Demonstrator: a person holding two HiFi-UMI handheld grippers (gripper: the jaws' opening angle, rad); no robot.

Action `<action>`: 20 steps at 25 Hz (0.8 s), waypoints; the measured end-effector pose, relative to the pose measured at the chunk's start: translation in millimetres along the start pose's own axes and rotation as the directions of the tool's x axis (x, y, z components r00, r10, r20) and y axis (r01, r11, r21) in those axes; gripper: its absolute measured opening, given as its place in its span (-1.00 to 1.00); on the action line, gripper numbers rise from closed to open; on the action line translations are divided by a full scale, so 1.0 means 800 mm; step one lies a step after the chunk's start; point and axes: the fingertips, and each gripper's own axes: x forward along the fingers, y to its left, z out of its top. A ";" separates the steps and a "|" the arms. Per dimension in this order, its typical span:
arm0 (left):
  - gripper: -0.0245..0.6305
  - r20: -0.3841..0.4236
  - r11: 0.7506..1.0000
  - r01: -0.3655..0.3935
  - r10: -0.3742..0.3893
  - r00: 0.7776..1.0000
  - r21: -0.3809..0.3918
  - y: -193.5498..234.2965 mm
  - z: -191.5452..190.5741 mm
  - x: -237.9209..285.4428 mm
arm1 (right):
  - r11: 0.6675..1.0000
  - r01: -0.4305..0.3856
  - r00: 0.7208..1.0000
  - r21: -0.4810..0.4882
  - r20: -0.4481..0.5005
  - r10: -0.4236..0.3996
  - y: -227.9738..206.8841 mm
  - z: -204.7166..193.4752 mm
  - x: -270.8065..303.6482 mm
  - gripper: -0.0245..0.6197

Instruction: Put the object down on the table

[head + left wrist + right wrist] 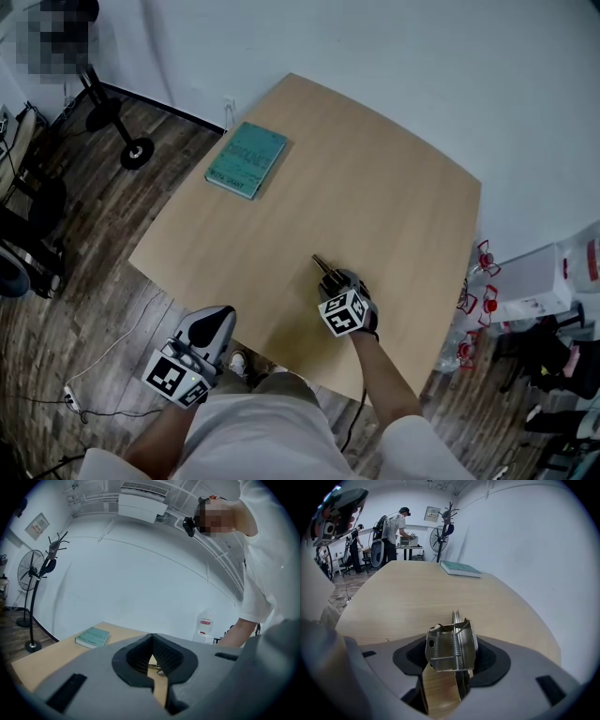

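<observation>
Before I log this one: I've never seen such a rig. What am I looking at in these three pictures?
No robot here: a person holds a two-jaw gripper in each hand. The head view looks down from a camera on the person's head; the other two pictures come from cameras riding on each gripper. On the wooden table lies a teal book. The right gripper grips a metal spring clip over the table, tilted downward. The left gripper is shut and empty, just off the table's near edge.

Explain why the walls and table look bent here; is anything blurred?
Head view: slight wide-angle bowing of the table edges, soft even light. Left gripper view: strong fisheye, dark corners, foreground soft. Right gripper view: same fisheye; the metal clip is sharp.
</observation>
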 end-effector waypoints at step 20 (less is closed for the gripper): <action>-0.90 0.022 1.000 -0.001 0.001 1.000 -0.010 0.020 0.004 -0.024 | 0.997 -0.054 0.997 0.061 -0.044 0.056 0.021 -0.006 0.002 -0.14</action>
